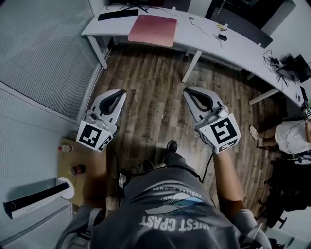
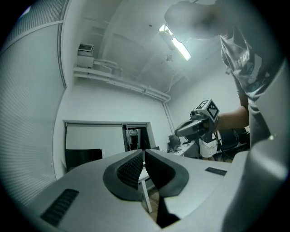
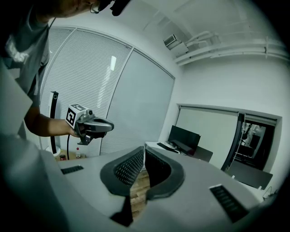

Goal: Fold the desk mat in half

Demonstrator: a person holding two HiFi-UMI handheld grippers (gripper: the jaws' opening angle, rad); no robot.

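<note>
Wood floor fills most of the room, with a wall of blinds on the left. At the far end stands a long white desk. On the left part of that desk lies the pink desk mat. It is flat and open, not folded yet. Its near edge comes right up to the near edge of the desk. Its long side seems to run left to right, along the desk. A black keyboard sits just beside its far left corner.

A person stands well back from the desk, and a wide strip of floor lies between them and it. They hold the left gripper and the right gripper up in front of their body. Both point toward the desk. Each gripper has its jaws pressed together with nothing between them.

The mat lies straight ahead and far off, in line with the gap between the two grippers. Neither gripper looks closer to it than the other. I think the person must first walk up to the desk. Then each gripper could take one end of the mat, the left end for the left gripper and the right end for the right one.
</note>
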